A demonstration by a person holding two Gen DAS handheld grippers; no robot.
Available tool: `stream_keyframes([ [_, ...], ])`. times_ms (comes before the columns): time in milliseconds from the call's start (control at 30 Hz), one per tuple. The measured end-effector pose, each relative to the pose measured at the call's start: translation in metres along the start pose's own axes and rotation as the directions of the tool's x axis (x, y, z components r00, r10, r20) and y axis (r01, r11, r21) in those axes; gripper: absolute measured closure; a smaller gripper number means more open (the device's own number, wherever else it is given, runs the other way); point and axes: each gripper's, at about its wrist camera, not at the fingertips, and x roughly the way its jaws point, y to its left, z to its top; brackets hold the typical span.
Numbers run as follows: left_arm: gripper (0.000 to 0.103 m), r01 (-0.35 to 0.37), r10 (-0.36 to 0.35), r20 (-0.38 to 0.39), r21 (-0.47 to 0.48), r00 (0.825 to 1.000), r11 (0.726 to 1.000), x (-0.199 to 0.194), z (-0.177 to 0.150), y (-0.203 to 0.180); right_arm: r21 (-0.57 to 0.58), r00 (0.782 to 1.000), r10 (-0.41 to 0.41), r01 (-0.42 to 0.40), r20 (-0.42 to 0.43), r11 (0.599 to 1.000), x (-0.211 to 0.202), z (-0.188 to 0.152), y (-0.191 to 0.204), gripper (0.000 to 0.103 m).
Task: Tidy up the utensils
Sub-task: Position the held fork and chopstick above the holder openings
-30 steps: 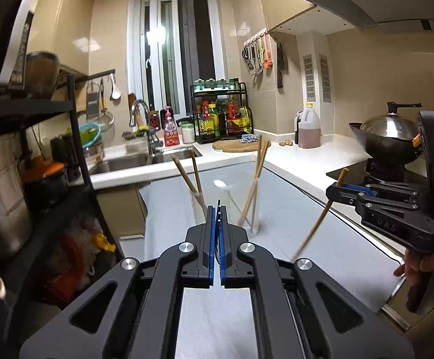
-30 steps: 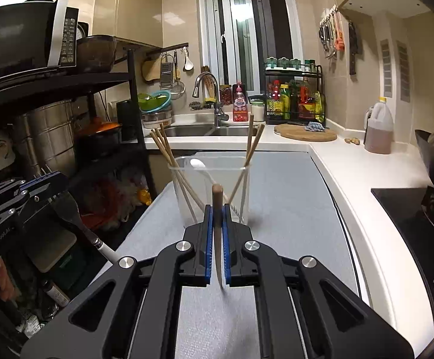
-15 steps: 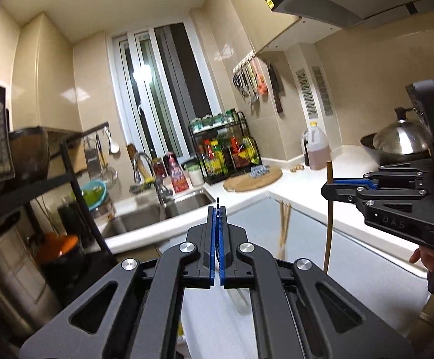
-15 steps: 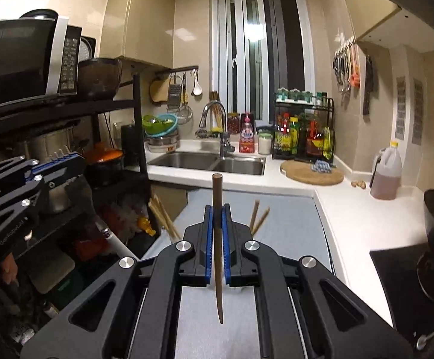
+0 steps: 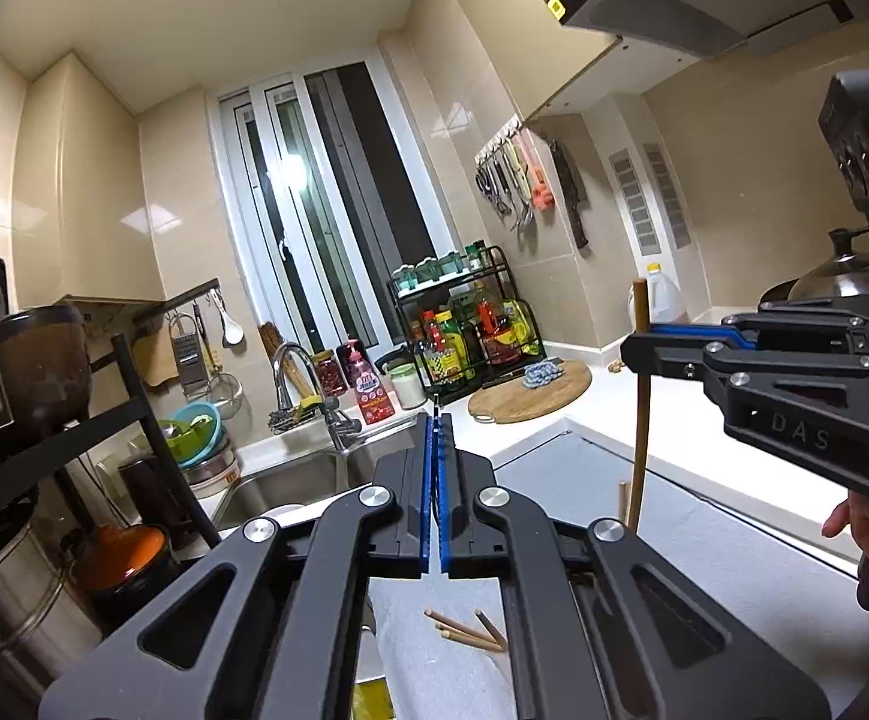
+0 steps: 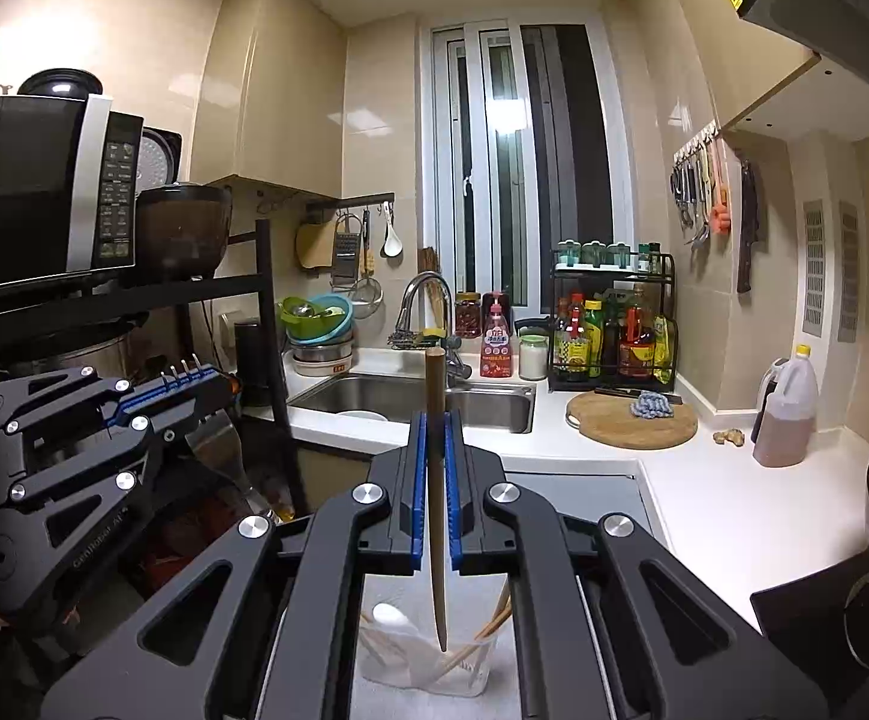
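Grey countertop matting [image 6: 578, 495] lies under both grippers, and the right gripper [image 6: 436, 426] has its jaws clamped on a long brown wooden chopstick [image 6: 436, 516], upright with its tip just above the clear plastic utensil cup [image 6: 428, 669]. Left gripper [image 5: 436, 426], jaws together on nothing, hangs left of that cup; only the right wrist view shows the cup's white spoon [image 6: 391, 613], while the left wrist view shows just chopstick ends [image 5: 464, 630]

You're facing a tall window [image 6: 524, 162], dark outside, set in glossy beige tiled walls [image 6: 278, 78]. Below it a steel sink [image 6: 422, 399] is sunk into the white tabletop [image 6: 728, 498]. A black shelf rack [image 6: 134, 300] carrying a microwave [image 6: 44, 192] stands on your left.
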Motion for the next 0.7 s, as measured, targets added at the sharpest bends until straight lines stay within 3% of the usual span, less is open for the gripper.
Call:
stream_keyframes([
  [267, 0.101, -0.015, 0.013, -0.091, -0.024, 0.996, 1.0, 0.045, -0.02, 0.007, 0.002, 1.0, 0.002, -0.002, -0.028, 1.0, 0.041, -0.009, -0.005, 0.097],
  [700, 0.102, -0.007, -0.001, -0.152, -0.05, 0.988, 0.999, 0.079, -0.048, 0.005, 0.023, 0.996, -0.002, 0.004, -0.089, 1.0, 0.075, -0.037, -0.01, 0.097],
])
